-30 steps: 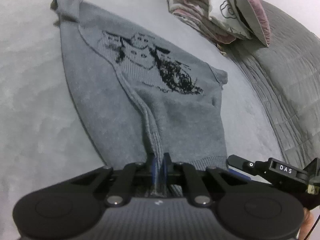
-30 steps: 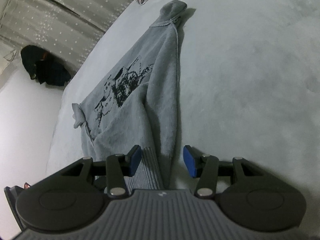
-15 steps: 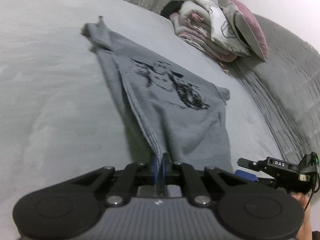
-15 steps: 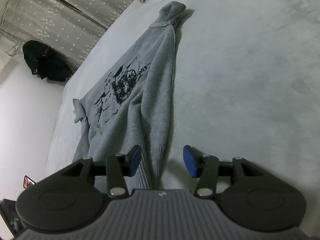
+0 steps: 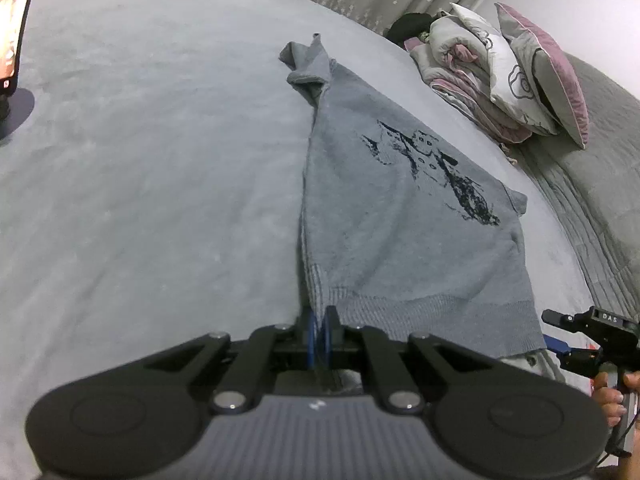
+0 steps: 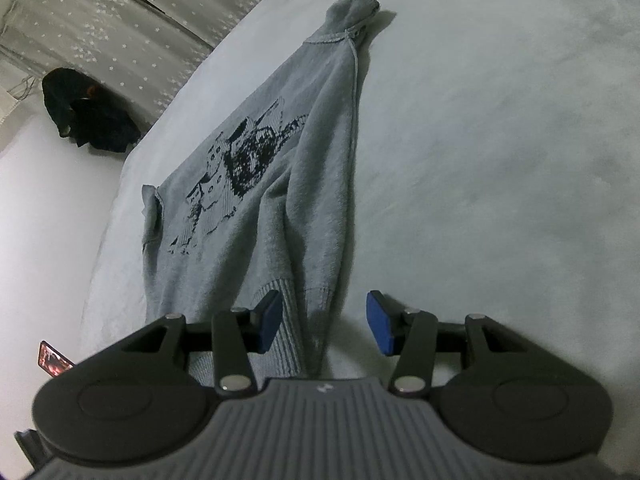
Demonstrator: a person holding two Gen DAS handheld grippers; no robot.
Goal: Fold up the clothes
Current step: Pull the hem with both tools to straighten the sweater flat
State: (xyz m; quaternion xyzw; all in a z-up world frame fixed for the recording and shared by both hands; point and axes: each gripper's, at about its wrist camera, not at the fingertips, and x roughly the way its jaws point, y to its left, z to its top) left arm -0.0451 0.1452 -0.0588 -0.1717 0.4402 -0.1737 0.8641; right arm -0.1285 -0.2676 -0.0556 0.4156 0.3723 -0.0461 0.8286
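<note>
Grey plush bedding (image 5: 140,168) covered the whole work surface, with a star-dotted curtain (image 6: 112,28) behind it and a heap of folded quilts and pillows (image 5: 504,80) at the far right in the left wrist view. On the bedding lay a grey knitted sweater (image 5: 400,220) with a dark animal pattern on its front, spread flat with its ribbed hem nearest the cameras and one bunched cuff (image 5: 306,66) at the far end.

The left gripper (image 5: 320,330) had its blue pads pressed together on the near left corner of the hem — a ridge of knit rose from there along the sweater's left edge. The right gripper (image 6: 326,322) stood wide, its left pad (image 6: 269,320) over the ribbed hem; whether it touched the cloth was hard to tell, and the right pad sat above bare bedding. A dark garment (image 6: 88,112) lay by the curtain, and a lit phone screen (image 6: 54,364) showed at the near left.
</note>
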